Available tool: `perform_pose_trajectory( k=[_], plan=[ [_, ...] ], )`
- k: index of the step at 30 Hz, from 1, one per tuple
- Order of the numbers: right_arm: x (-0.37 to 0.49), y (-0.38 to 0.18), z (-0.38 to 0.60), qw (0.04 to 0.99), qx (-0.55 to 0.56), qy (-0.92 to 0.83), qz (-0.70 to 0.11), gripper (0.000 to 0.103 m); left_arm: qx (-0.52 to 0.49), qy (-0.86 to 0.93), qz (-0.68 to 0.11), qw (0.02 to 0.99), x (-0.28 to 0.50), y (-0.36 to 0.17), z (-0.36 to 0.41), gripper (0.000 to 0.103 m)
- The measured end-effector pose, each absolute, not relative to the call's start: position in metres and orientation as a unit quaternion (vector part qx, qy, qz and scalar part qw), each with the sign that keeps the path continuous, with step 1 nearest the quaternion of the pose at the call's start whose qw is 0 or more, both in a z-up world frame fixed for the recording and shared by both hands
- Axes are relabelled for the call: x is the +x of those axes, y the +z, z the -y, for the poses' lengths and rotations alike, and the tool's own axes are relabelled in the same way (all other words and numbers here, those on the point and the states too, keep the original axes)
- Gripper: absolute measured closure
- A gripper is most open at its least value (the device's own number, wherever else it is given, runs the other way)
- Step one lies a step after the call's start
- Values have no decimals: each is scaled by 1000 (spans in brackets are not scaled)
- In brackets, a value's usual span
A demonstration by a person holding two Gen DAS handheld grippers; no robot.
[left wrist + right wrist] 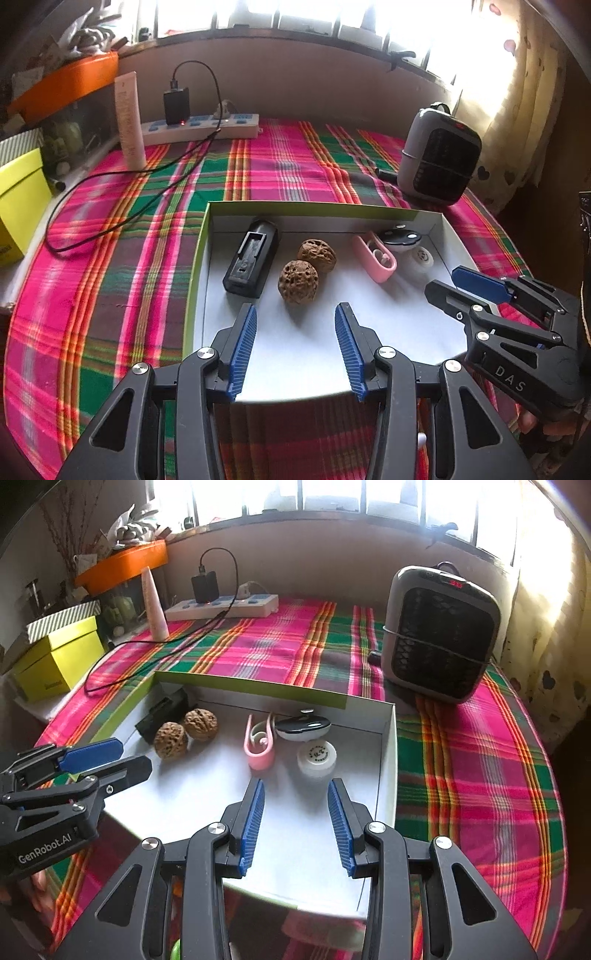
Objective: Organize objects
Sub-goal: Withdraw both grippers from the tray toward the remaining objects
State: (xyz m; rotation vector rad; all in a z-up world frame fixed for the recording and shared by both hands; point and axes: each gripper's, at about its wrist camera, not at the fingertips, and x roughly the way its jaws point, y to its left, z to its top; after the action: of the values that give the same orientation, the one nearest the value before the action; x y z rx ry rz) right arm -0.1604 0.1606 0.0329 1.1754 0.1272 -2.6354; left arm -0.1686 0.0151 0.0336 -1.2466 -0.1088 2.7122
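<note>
Shallow white tray, green outer walls, on plaid-covered worktop. Contents, left to right: black battery charger near the left wall; two walnuts touching; pink clip-shaped item; black-and-white oval gadget at the back wall; white round lidded jar near the right wall. Left hand-held gripper: fingers spread, holding nothing, over the tray's near part. Right hand-held gripper: fingers spread, holding nothing, just short of the jar. Behind: power strip, small heater.
</note>
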Motion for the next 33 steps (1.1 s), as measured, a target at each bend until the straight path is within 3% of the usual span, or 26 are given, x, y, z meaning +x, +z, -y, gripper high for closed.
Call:
perform_pose_trajectory(
  k=[33],
  plan=[
    [-75,36,-158,140,380,-914,-10,66,-394,915,18,83,-85,38,-14,60]
  ],
)
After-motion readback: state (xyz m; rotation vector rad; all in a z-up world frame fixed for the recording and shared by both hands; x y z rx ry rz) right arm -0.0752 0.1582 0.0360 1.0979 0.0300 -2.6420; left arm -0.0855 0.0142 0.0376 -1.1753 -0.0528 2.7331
